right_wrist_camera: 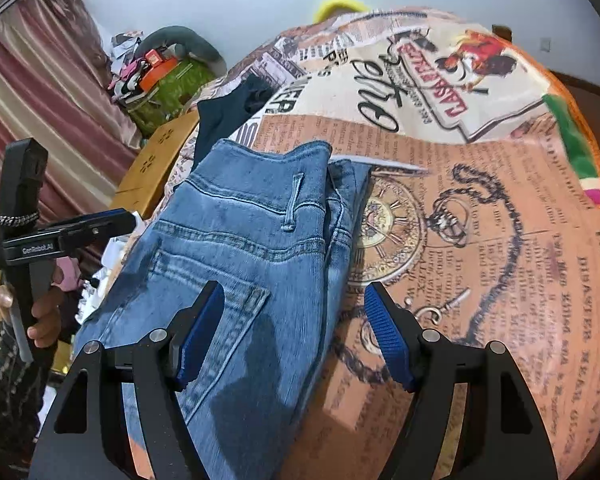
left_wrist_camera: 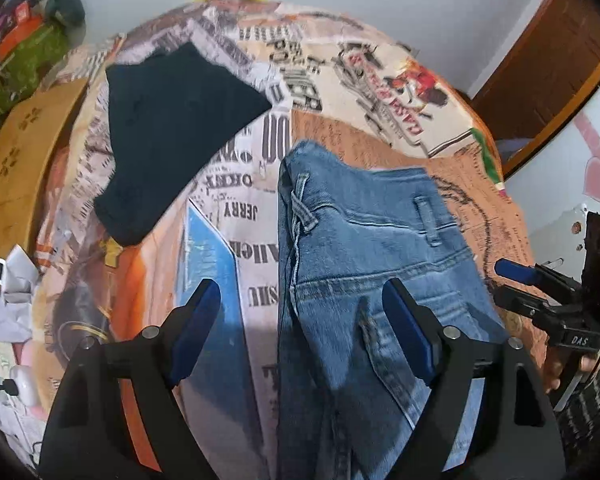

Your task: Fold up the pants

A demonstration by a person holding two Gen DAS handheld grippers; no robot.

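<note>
"JERRY" on bedsheet; "GenRobot.AI" on left tool

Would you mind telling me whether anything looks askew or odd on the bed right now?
Nothing is damaged. The blue jeans lie folded lengthwise, layers slightly misaligned at the waistband; a dark folded garment lies apart.

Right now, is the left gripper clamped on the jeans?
No: in the left wrist view the left gripper is wide open above the jeans, its fingers holding nothing.

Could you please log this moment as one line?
left gripper: open | right gripper: open | blue denim pants: halved lengthwise on bed
</note>
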